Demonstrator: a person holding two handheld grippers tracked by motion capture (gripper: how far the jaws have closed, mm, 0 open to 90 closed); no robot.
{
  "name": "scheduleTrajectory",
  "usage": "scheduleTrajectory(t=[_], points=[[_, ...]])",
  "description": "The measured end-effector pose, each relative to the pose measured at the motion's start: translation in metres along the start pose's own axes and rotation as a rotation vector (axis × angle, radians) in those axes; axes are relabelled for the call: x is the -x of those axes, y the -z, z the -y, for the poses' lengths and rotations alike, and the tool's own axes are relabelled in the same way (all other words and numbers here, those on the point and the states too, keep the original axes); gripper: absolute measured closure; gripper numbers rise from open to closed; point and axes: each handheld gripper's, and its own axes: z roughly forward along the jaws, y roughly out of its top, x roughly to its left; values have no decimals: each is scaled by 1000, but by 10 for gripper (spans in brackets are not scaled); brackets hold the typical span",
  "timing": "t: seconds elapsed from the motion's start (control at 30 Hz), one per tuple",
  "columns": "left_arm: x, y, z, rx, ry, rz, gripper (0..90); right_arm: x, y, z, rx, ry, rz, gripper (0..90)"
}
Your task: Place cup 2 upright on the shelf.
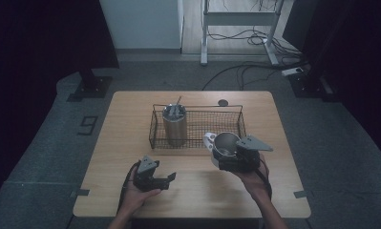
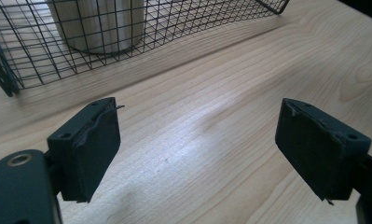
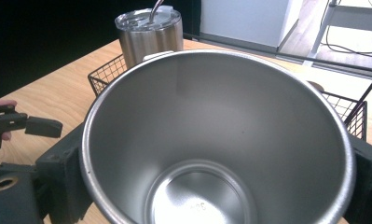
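Right gripper [image 1: 220,153] clamped on steel cup [image 3: 216,140], held level, left gripper [image 1: 165,180] open, low over table [image 1: 131,143].

A lidded steel tumbler [image 1: 174,125] stands at the left end of a black wire basket [image 1: 212,125] on a wooden table [image 1: 131,138], cables [image 1: 240,71] trailing across the floor behind.

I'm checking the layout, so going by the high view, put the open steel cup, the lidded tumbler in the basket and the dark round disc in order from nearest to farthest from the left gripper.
From the left gripper:
1. Lidded tumbler, at the left end of the basket; the open steel cup, in the right gripper, looks about as near, too close to call.
2. Dark round disc, beyond the basket near the far edge.
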Motion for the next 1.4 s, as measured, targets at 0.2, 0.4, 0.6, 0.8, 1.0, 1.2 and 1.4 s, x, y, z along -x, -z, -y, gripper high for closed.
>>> scheduleTrajectory(t=[0.2, 0.4, 0.6, 0.8, 1.0, 1.2, 1.4], points=[[1, 1, 0, 3, -3, -2, 145, 3, -1, -5, 8, -10, -1, 66], [0, -1, 1, -5, -6, -7, 145, 4, -3, -9, 17, -9, -2, 66], [1, 0, 1, -6, -8, -7, 145, 6, -5, -13, 20, -15, -4, 66], [1, 0, 2, -9, -6, -6, 145, 9, -8, -17, 18, -20, -1, 66], [2, 0, 2, -16, -13, -1, 145, 11, -11, -22, 18, -23, 4, 67], [3, -1, 2, -23, -20, 0, 145, 16, -15, -24, 16, -33, 17, 66], [4, -2, 3, -29, -25, 1, 145, 21, -19, -26, 13, -29, 30, 67]])
